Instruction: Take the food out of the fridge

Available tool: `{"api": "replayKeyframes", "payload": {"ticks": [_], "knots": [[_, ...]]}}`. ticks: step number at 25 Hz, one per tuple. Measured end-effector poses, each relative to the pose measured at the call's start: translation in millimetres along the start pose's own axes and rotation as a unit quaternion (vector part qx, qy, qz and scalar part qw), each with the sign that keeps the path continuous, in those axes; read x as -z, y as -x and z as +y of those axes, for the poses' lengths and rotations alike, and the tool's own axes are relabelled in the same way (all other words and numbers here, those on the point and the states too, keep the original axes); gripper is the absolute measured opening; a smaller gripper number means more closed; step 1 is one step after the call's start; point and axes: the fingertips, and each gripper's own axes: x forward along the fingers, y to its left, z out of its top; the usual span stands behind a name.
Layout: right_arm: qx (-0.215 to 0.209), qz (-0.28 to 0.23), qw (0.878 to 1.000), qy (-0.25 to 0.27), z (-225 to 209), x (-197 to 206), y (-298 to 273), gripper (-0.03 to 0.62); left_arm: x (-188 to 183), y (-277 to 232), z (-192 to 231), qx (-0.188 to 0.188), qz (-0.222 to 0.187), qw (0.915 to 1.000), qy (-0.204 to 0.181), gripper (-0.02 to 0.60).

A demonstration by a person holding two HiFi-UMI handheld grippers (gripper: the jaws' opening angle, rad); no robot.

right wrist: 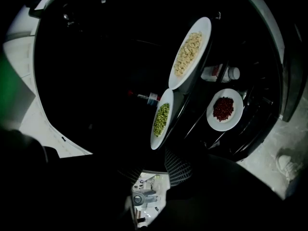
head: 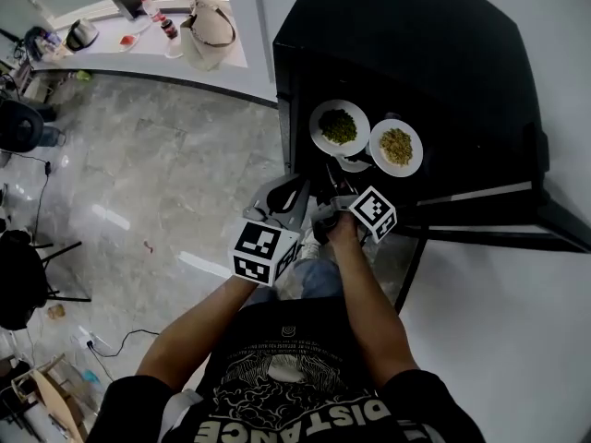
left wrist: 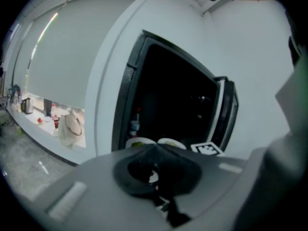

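Fridge [head: 434,63] stands open, the food still on its dark shelves. A plate of green food [head: 317,135] sits on the upper shelf, a plate of yellow food [head: 413,158] just to its right, and a plate of red beans [right wrist: 226,125] lies on the shelf below.

The right gripper [right wrist: 159,170] reaches in with its jaws apart and empty, the green plate's near rim just ahead of them. The left gripper [left wrist: 155,150] waits outside to the left, apparently closed on nothing.

A clean lift likely calls for one jaw over that rim and one under it. The grip should be firm, the plate drawn out level, and the yellow plate alongside left undisturbed.
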Motion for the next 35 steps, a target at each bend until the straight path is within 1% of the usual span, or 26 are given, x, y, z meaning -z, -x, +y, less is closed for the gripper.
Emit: {"api": "replayKeyframes", "payload": {"ticks": [5, 10, 15, 16, 17, 18, 20, 21, 23, 25, 32, 35], "knots": [[-0.006, -0.008, 0.999, -0.036, -3, -7, -13, 0.087, 2, -2, 13, -0.017, 0.004, 0.9998, 0.011, 0.002], [-0.006, -0.002, 0.998, -0.059, -6, -10, -25, 0.087, 6, -4, 18, -0.026, 0.008, 0.9995, 0.017, 0.002], [0.0, -0.001, 0.994, -0.107, -12, -10, -25, 0.086, 8, -5, 23, -0.034, 0.007, 0.9991, 0.024, 0.002], [0.005, 0.0, 0.994, -0.113, -13, -9, -25, 0.076, 9, -4, 24, -0.036, 0.007, 0.999, 0.027, 0.002], [0.01, 0.001, 0.993, -0.117, -15, -9, -26, 0.05, 9, -4, 24, -0.037, 0.007, 0.9989, 0.029, 0.002], [0.012, 0.002, 0.993, -0.121, -15, -9, -26, 0.049, 9, -4, 25, -0.037, 0.007, 0.9988, 0.03, 0.002], [0.006, 0.0, 0.991, -0.133, -14, -9, -26, 0.04, 9, -3, 25, -0.036, 0.007, 0.9988, 0.032, 0.002], [0.003, -0.002, 0.99, -0.144, -13, -9, -26, 0.019, 8, -3, 25, -0.036, 0.007, 0.9988, 0.033, 0.002], [-0.001, -0.004, 0.987, -0.162, -12, -10, -27, 0.014, 8, -2, 24, -0.035, 0.007, 0.9988, 0.034, 0.002], [-0.006, -0.003, 0.986, -0.168, -10, -11, -26, 0.011, 9, -1, 23, -0.034, 0.008, 0.9988, 0.034, 0.002], [-0.024, 0.003, 0.987, -0.16, -2, -14, -24, 0.009, 7, 4, 19, -0.029, 0.01, 0.9991, 0.03, 0.002], [-0.034, 0.003, 0.985, -0.17, -1, -15, -24, 0.009, 8, 6, 18, -0.026, 0.011, 0.9993, 0.025, 0.002]]}}
